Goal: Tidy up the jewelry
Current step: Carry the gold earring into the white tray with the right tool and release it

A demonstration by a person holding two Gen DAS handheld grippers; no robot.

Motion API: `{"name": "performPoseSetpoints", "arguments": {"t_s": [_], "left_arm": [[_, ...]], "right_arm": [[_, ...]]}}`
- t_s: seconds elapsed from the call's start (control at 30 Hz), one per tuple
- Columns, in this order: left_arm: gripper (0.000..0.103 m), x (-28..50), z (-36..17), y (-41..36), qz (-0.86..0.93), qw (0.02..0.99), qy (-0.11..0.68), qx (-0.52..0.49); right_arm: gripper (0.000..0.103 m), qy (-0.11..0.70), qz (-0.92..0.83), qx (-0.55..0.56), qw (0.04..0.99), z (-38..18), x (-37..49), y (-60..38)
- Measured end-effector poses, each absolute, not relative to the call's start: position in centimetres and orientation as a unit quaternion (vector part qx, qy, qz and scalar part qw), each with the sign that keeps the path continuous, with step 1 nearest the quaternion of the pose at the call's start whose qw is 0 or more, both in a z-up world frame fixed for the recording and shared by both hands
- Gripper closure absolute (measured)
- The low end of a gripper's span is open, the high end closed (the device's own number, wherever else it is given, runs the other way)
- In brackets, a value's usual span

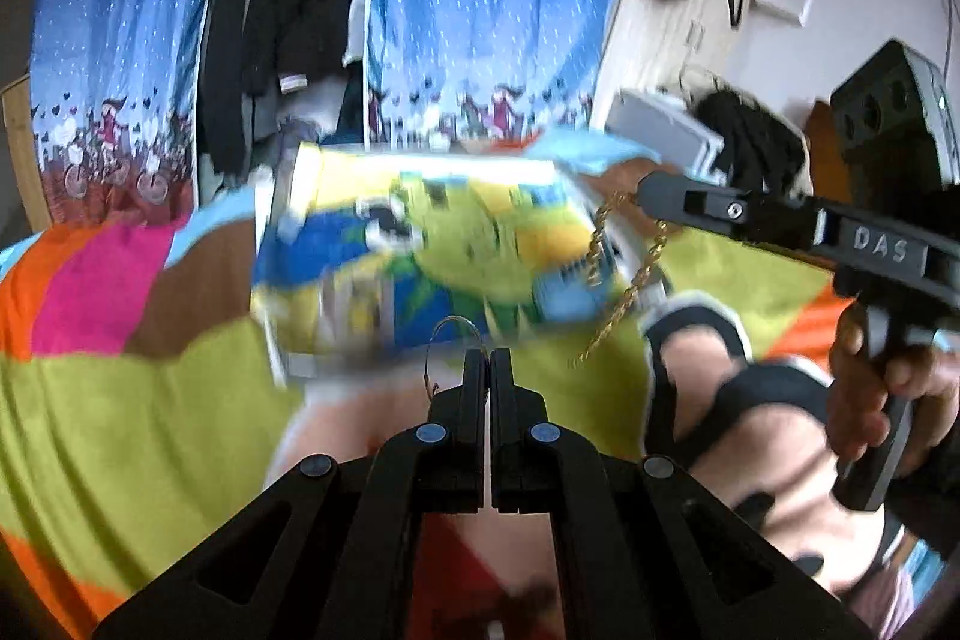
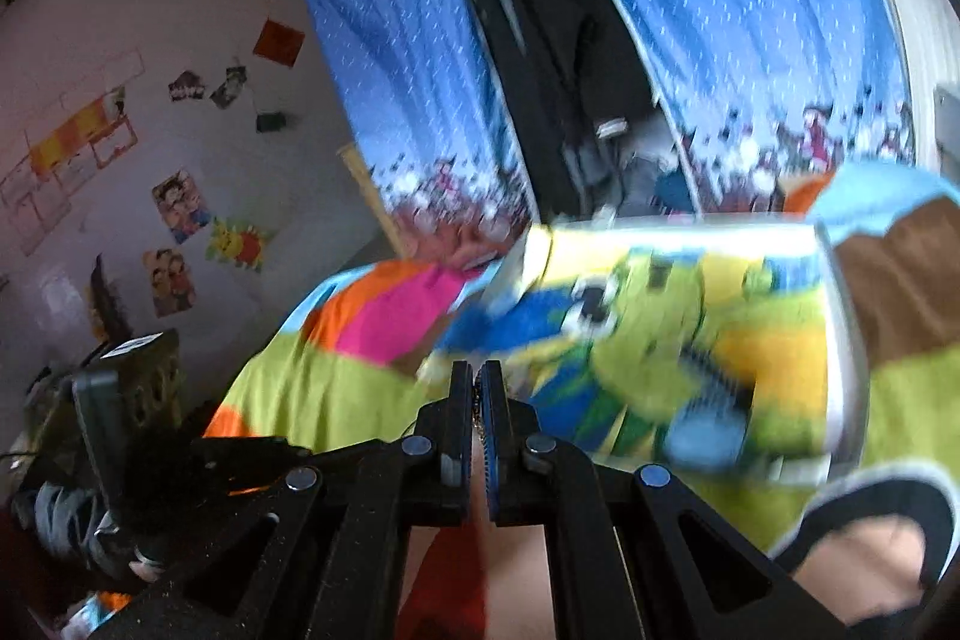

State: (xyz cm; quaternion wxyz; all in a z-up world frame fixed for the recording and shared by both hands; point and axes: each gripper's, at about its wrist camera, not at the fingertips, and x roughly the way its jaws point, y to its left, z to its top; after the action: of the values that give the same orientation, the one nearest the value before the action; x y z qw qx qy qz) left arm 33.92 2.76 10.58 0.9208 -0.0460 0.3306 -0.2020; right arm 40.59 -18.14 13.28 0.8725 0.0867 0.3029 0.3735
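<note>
Left gripper (image 1: 487, 358) pinches a wire hoop (image 1: 447, 349); right gripper (image 1: 645, 190) dangles a gold chain (image 1: 624, 274).

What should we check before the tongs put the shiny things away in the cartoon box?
1. Left tongs pinching the thin silver hoop: ok, jaws closed with the hoop sticking out beside the tips.
2. Right tongs holding the gold chain: ok, closed on it, chain dangling below in the left view.
3. Chain hanging free, not tangled: cannot tell, too blurry.
4. Cartoon box open and ready: cannot tell, it is blurred and no opening shows.
5. Box lying steady on the colourful blanket: cannot tell.
6. Foot in the black sandal clear of the chain: not ok, it sits close beside the dangling end.
</note>
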Motion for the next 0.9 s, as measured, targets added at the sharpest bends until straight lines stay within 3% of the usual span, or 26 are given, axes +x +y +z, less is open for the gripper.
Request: {"name": "performPoseSetpoints", "arguments": {"t_s": [0.2,0.37,0.77,0.83,0.9], "left_arm": [[0.103,40.1,10.2,3.7,-0.194,0.929,0.304,-0.081],[0.103,42.9,6.8,4.4,-0.187,0.915,0.337,-0.116],[0.103,43.0,3.5,5.2,-0.163,0.899,0.388,-0.123],[0.102,42.4,3.8,5.1,-0.160,0.900,0.388,-0.114],[0.097,41.7,4.3,4.8,-0.160,0.903,0.384,-0.106]], "right_arm": [[0.099,0.311,0.340,0.113,0.880,11.2,45.9,-16.8],[0.099,0.354,0.319,0.102,0.873,7.0,47.1,-16.0],[0.099,0.392,0.271,0.063,0.877,2.9,46.2,-17.7],[0.096,0.387,0.270,0.065,0.879,3.3,45.6,-18.4],[0.080,0.380,0.270,0.065,0.882,3.9,45.0,-18.9]]}}
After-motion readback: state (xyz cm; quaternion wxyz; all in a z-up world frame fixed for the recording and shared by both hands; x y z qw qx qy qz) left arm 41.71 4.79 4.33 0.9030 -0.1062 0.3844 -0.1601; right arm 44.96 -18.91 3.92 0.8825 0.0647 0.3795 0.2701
